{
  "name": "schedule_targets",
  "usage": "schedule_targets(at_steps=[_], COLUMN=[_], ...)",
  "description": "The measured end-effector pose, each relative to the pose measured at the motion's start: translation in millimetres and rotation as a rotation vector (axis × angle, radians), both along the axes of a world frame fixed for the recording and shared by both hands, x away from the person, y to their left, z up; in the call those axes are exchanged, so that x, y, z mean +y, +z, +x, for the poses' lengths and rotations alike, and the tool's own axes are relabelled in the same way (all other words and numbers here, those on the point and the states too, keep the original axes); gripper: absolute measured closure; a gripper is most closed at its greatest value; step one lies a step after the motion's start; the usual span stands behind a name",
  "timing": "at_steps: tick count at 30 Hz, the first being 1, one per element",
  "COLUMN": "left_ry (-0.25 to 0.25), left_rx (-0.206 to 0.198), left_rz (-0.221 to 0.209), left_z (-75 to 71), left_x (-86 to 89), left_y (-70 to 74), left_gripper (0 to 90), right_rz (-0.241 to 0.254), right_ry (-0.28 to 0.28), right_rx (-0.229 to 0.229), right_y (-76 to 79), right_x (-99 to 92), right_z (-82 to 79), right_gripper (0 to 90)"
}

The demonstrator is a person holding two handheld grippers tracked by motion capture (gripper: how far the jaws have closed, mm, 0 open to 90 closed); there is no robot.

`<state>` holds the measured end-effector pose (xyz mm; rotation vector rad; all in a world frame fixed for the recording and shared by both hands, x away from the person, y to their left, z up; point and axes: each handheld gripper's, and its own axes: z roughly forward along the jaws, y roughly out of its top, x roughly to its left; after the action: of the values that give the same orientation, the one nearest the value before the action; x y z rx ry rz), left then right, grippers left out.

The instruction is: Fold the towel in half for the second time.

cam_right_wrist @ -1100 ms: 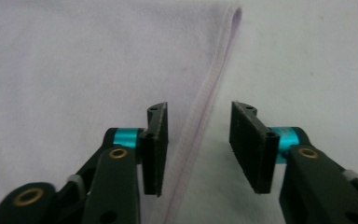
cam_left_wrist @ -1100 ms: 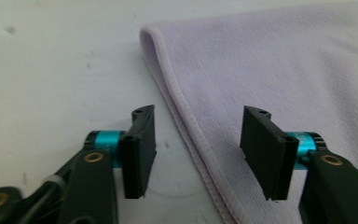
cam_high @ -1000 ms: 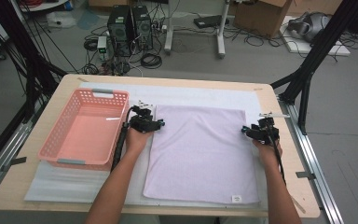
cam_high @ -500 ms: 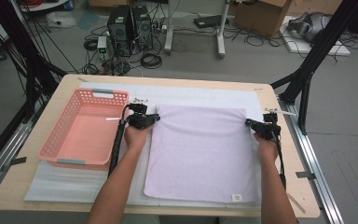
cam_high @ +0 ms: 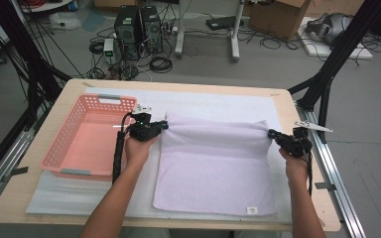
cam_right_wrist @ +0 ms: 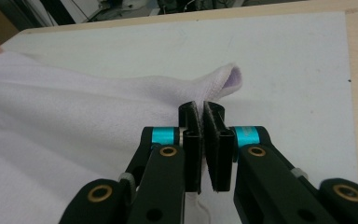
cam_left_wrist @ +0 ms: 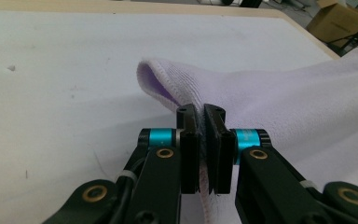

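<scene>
On the white mat covering the tabletop (cam_high: 218, 101), a lilac towel (cam_high: 213, 168) is lying flat while its far edge is being lifted. Left tongs (cam_left_wrist: 204, 122) are clenching the far left corner, and right tongs (cam_right_wrist: 202, 120) are clenching the far right one. Both hands should be rising level and together, keeping the edge taut, then carrying it toward the near hem, clear of the pink basket (cam_high: 87, 136).
</scene>
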<state>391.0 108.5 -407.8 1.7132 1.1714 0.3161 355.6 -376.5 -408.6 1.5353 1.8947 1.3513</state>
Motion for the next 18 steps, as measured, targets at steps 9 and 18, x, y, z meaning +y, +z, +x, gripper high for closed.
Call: schedule_targets(at_steps=[9, 18], left_ry=[-0.056, -0.110], left_rx=[-0.034, -0.042], left_rz=[0.005, 0.026], left_z=[-40.9, -79.2], left_x=[4.4, 9.1], left_y=[5.4, -7.2], left_gripper=[84.6, 84.4], right_rz=[-0.019, -0.036], right_ry=[0.028, 0.066], right_rx=[-0.036, -0.029], right_y=[5.5, -4.4], right_x=[-0.7, -1.0], right_z=[-36.3, -77.7], right_gripper=[86.2, 86.1])
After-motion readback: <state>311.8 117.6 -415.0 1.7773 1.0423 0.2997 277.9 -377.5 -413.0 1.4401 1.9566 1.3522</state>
